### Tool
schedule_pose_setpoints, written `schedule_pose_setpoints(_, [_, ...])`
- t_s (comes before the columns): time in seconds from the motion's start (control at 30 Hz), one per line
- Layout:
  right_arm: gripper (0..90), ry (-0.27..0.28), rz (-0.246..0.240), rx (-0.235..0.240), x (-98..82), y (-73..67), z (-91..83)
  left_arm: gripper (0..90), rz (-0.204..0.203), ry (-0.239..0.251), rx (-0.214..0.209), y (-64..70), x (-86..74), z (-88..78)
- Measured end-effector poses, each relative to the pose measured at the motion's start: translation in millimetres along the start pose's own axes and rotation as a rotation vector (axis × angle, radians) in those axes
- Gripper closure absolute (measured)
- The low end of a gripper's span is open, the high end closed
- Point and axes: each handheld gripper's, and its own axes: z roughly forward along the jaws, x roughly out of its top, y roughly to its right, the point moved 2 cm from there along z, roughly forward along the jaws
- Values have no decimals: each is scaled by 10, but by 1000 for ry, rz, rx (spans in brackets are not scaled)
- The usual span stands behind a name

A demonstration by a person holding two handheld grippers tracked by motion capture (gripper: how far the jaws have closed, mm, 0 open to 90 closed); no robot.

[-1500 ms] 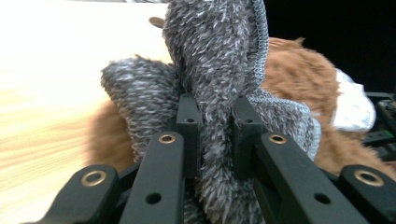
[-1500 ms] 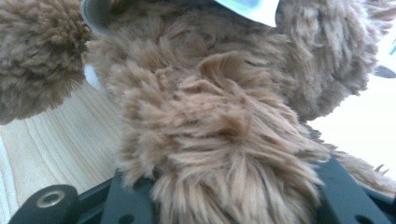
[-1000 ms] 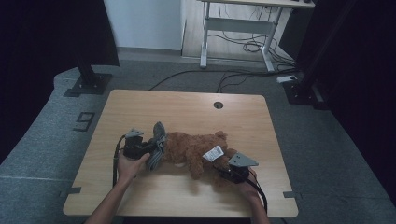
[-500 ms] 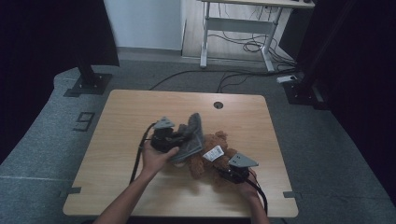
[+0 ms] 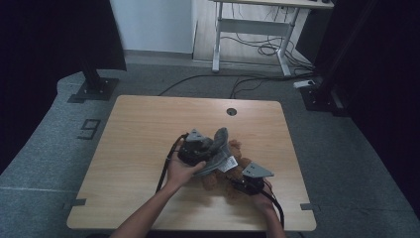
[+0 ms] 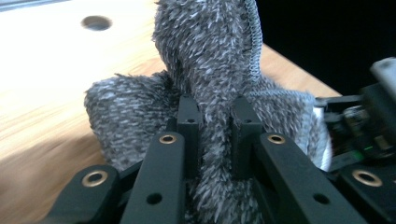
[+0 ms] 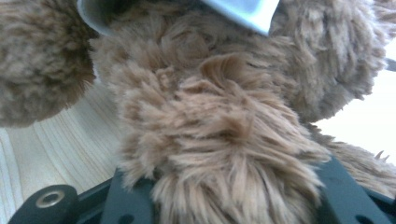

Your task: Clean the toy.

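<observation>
A brown plush toy (image 5: 238, 167) lies on the wooden table (image 5: 143, 134), right of centre near the front. A grey fuzzy cloth (image 5: 219, 148) is draped over its left side. My left gripper (image 5: 210, 148) is shut on this cloth; in the left gripper view the grey cloth (image 6: 210, 56) stands up pinched between the two black fingertips (image 6: 189, 116). My right gripper (image 5: 241, 181) sits at the toy's front right, shut on its brown fur (image 7: 219, 116), which buries the jaws. A pale tag (image 5: 225, 164) shows between cloth and toy.
A round cable hole (image 5: 231, 111) sits near the table's far edge. The left half of the tabletop is bare wood. Behind the table are a desk frame (image 5: 247, 29), floor cables and dark stands at both sides.
My left gripper has moved right and upward with the grey cloth, carrying it from the toy's left side up over the toy. The right gripper has stayed put.
</observation>
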Motion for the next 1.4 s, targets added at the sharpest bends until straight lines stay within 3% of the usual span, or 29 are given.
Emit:
schedule_pose_setpoints(0.13, [562, -1, 4, 2, -2, 5, 2, 778, -60, 11, 27, -296, -161, -205])
schedule_pose_setpoints(0.3, [561, 0, 10, 4, -10, 6, 5, 778, -76, 50, 87, -507, -254, -488])
schedule_pose_setpoints(0.37, [561, 1, 13, 4, -14, 7, 3, 778, -105, 56, 101, -614, -315, -550])
schedule_pose_setpoints(0.6, [561, 1, 13, 5, -16, 8, 3, 778, -188, 50, 136, -907, -583, -624])
schedule_pose_setpoints(0.77, [561, 1, 20, 5, -19, 15, -1, 779, -223, -22, 172, -1064, -791, -551])
schedule_pose_setpoints(0.87, [561, 1, 21, 6, -23, 27, -6, 779, -233, -36, 169, -1093, -827, -536])
schedule_pose_setpoints(1.0, [561, 5, 24, 2, -22, 25, -8, 779, -214, -8, 175, -1065, -722, -606])
schedule_pose_setpoints(1.23, [560, 18, -4, -4, -7, 24, -14, 779, -125, 68, 152, -817, -282, -706])
schedule_pose_setpoints(1.4, [550, 27, -17, -7, -4, 21, -5, 778, -51, 46, 118, -584, 8, -480])
